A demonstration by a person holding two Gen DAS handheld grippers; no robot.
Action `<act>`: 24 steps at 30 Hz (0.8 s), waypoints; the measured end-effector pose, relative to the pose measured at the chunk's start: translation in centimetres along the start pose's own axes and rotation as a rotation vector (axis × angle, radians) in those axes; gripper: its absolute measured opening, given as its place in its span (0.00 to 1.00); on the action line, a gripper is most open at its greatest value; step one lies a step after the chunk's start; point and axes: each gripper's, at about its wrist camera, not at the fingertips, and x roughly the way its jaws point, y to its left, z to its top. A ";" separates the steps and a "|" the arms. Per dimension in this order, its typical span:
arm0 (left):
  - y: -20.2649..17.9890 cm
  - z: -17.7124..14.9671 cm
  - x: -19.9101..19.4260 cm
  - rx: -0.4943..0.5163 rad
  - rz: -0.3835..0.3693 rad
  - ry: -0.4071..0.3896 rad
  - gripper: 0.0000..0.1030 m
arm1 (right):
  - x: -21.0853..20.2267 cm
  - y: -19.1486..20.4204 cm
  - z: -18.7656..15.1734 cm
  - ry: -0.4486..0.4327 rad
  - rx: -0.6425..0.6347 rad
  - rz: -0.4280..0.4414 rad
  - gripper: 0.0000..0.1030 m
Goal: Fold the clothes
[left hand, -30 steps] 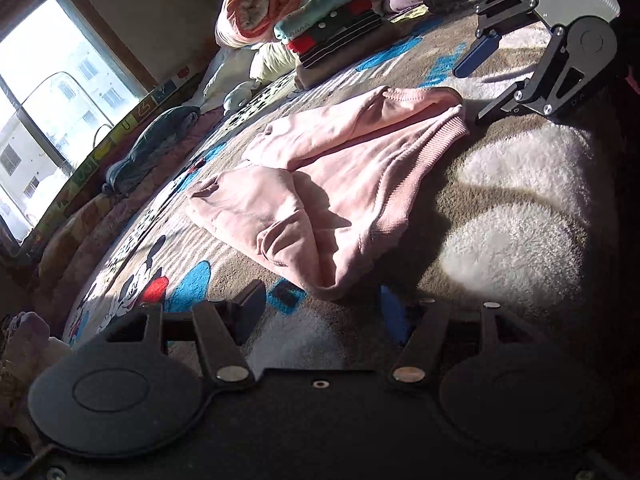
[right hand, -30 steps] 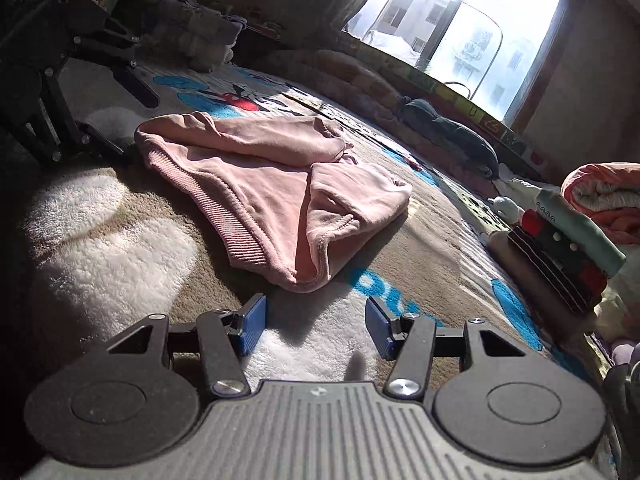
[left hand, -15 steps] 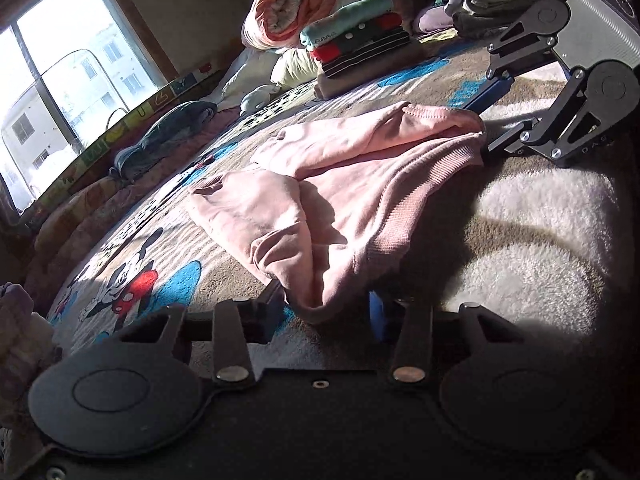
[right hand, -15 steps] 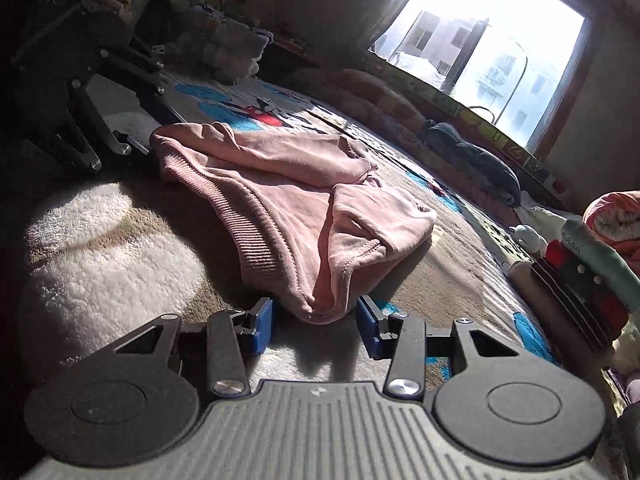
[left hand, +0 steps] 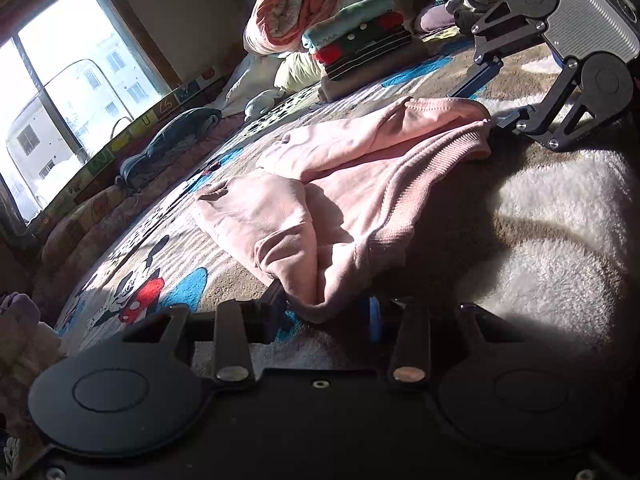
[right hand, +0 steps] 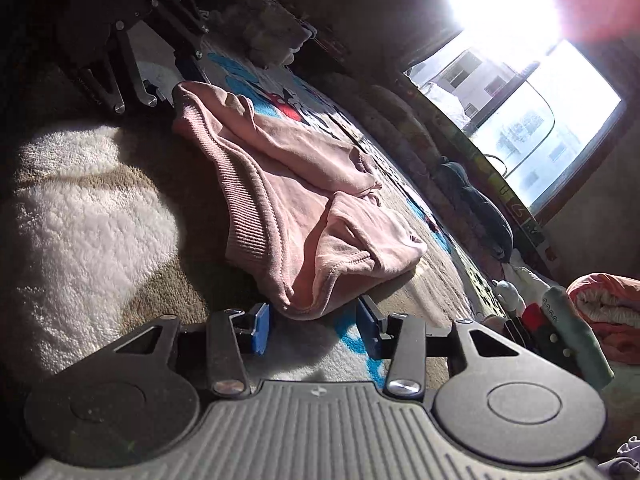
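Pink garments I see spread out: one pink sweatshirt (left hand: 360, 184) (right hand: 296, 208)
Grippers I'm running: two, left gripper (left hand: 326, 316) and right gripper (right hand: 314, 326)
Folded stacks I count: one folded pile (left hand: 360, 36)
Windows: one window (left hand: 72, 92)

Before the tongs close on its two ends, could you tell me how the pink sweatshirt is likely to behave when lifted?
The pink sweatshirt will probably sag between the left tongs and right tongs, since it lies in soft, rumpled folds. Its loose sleeve may slide off. The ribbed hem looks thick, so it should grip well on the fleecy blanket.
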 end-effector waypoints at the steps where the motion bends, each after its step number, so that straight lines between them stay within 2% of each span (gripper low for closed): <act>1: -0.1 0.0 -0.1 0.006 0.001 -0.002 0.35 | 0.0 0.4 0.1 -0.009 -0.021 0.001 0.26; 4: -0.3 0.1 -0.1 0.007 0.003 -0.002 0.33 | 0.0 0.7 0.0 -0.029 -0.013 -0.025 0.25; 6: -0.2 0.3 -0.1 0.004 0.001 0.001 0.31 | 0.1 0.5 0.2 -0.031 -0.003 -0.022 0.20; 8: -0.2 0.5 -0.1 -0.005 -0.019 0.014 0.23 | 0.1 0.3 0.3 -0.019 0.030 0.002 0.15; 14: -0.8 1.3 -0.8 0.026 -0.026 0.048 0.11 | -1.4 -0.4 0.7 -0.016 0.122 0.030 0.14; 17: -1.0 1.6 -2.1 0.059 -0.052 0.051 0.11 | -3.1 -0.2 1.0 -0.036 0.147 0.036 0.14; 20: -0.3 2.2 -4.1 0.046 -0.089 0.026 0.10 | -5.4 -0.5 1.4 -0.069 0.194 0.039 0.14; 24: 2.1 3.5 -7.1 -0.045 -0.119 -0.046 0.11 | -8.3 -1.9 2.0 -0.145 0.256 0.009 0.14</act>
